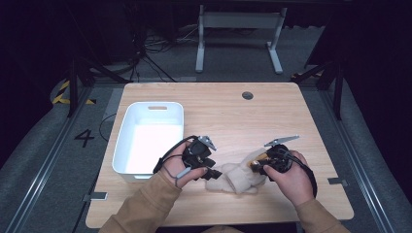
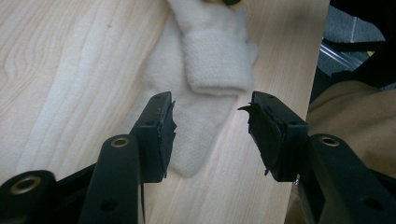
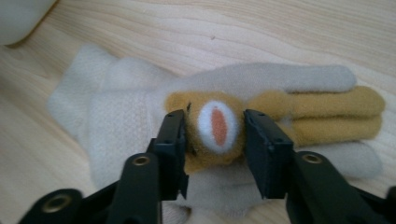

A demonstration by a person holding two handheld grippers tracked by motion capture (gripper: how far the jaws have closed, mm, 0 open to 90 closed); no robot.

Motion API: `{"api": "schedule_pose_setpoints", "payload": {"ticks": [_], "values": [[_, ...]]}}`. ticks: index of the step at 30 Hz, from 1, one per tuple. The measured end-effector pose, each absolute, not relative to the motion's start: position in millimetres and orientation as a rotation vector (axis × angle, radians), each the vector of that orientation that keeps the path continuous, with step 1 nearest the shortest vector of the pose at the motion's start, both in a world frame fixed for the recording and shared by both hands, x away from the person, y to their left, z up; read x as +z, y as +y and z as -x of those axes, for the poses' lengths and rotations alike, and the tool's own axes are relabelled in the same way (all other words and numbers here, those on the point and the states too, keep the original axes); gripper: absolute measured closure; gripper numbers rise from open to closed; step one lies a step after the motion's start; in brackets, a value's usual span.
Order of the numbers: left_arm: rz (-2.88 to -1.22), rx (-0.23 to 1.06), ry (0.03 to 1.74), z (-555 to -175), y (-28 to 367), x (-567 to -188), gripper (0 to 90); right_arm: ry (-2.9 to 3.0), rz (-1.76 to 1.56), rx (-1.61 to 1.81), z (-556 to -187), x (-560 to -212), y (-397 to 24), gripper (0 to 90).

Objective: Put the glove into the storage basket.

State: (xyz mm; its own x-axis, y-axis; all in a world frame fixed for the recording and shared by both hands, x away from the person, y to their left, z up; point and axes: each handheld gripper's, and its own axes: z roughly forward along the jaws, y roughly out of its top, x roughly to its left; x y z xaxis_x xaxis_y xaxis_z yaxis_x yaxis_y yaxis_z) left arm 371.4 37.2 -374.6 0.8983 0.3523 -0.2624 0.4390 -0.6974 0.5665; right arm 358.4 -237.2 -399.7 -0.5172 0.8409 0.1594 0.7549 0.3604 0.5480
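Observation:
A cream knitted glove [image 1: 233,178] lies on the wooden table [image 1: 272,111] near its front edge, with a second, mustard-tan glove [image 3: 336,112] on top of it. A tan lump bearing a white and orange oval [image 3: 217,126] sits between the jaws of my right gripper [image 3: 214,123], which stand at its two sides without squeezing it. My right gripper [image 1: 255,165] is at the gloves' right end. My left gripper [image 1: 213,171] is at their left end, open, its jaws [image 2: 210,135] astride a tip of the cream glove [image 2: 215,60] and clear of it.
A white plastic bin [image 1: 125,126] stands on the table's left half, just beyond my left hand. A round cable hole [image 1: 247,95] is at the back. The table's front edge and a tan sleeve [image 2: 355,116] lie close to the left gripper.

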Motion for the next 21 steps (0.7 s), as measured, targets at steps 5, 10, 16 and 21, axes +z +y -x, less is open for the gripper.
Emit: {"api": "schedule_pose_setpoints", "payload": {"ticks": [5,10,16,21], "values": [[-2.428,-0.171,0.547,-367,32,-376,51.0,2.450,-1.396,0.914,-358,-396,-245,49.1],[-2.446,-0.181,0.504,-360,21,-379,51.0,2.424,-1.343,0.885,-358,-387,-258,51.7],[-2.466,-0.190,0.459,-354,7,-386,50.9,2.395,-1.308,0.791,-365,-387,-278,59.8],[-2.469,-0.174,0.446,-353,0,-392,50.8,2.379,-1.336,0.762,-372,-395,-290,61.2]]}}
